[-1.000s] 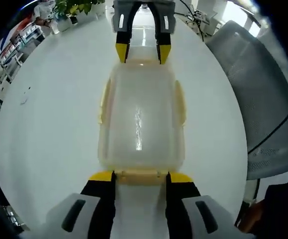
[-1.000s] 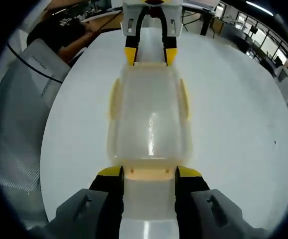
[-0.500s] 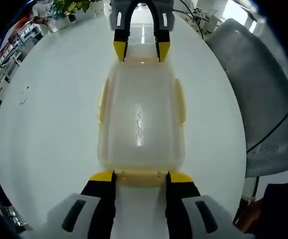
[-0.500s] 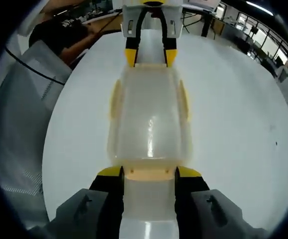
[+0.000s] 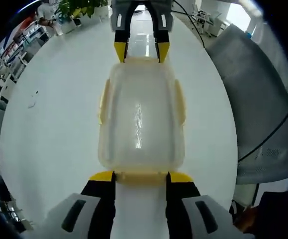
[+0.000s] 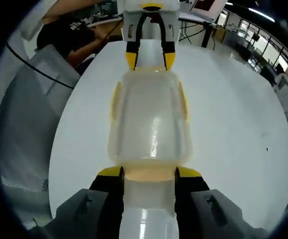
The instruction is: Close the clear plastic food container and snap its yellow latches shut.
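Observation:
A clear plastic food container (image 5: 141, 119) with its lid on lies lengthwise between my two grippers. Yellow side latches (image 5: 104, 102) lie flat against its long walls. In the left gripper view my left gripper (image 5: 141, 175) holds the near end latch (image 5: 140, 175) between its jaws, and my right gripper (image 5: 139, 52) grips the far end. The right gripper view mirrors this: the container (image 6: 151, 124) runs from my right gripper (image 6: 149, 173), shut on the near yellow latch (image 6: 149, 173), up to the left gripper (image 6: 150, 60). I cannot tell whether the container touches the table.
A round white table (image 5: 49, 124) spreads under everything. A grey mesh chair (image 5: 263, 99) stands at its edge, also seen as the chair (image 6: 19, 124). A person in dark clothes (image 6: 66, 35) sits beyond it. Potted plants (image 5: 76, 7) stand at the far rim.
Both views shifted slightly over the table while the container stayed fixed between the two grippers. The jaws keep the same spacing on the end latches.

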`<state>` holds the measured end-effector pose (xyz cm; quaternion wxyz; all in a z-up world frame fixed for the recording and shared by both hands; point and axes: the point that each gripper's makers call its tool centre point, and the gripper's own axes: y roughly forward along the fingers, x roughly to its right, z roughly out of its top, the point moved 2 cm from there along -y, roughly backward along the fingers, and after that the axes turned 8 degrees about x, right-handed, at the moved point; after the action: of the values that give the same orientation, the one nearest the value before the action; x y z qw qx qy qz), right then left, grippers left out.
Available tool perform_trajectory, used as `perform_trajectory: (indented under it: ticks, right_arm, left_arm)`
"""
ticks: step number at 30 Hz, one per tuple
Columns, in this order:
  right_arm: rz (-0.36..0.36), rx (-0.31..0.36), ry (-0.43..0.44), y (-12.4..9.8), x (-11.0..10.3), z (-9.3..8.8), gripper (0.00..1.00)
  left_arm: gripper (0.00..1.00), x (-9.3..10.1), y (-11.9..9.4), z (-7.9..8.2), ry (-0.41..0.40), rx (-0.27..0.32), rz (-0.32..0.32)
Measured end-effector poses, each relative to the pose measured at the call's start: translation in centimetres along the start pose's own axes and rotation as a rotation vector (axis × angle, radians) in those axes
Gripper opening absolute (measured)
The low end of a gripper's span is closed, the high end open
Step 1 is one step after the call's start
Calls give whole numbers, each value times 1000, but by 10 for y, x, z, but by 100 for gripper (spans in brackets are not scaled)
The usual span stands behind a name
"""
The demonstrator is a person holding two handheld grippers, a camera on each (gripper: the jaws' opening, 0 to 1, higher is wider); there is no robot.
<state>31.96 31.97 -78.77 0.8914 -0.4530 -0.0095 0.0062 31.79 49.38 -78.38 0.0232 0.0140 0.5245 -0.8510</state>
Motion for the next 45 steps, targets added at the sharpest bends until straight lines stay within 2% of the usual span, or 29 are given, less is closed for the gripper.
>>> perform_trajectory:
  ticks: [10, 17, 20, 26, 33, 41, 45]
  right_arm:
    - [-18, 45, -26, -39, 0, 1, 36]
    - [-21, 71, -34, -74, -3, -16, 36]
    - [-25, 68, -35, -82, -4, -25, 36]
    - [-41, 69, -34, -110, -6, -57, 36]
    - [-33, 38, -12, -139, -12, -105, 36]
    - [-24, 22, 16, -157, -19, -149, 36]
    - [-25, 19, 26, -161, -21, -160, 36]
  left_arm:
    - [33, 1, -18, 36, -6, -18, 24]
    - [33, 5, -17, 72, 0, -10, 38]
    - [33, 6, -13, 87, 4, -4, 38]
    - [33, 7, 4, 125, 9, 3, 34]
    - [33, 14, 38, 173, 23, -7, 9]
    - [33, 16, 66, 206, 25, -12, -22]
    - [33, 14, 73, 217, 33, -18, -26]
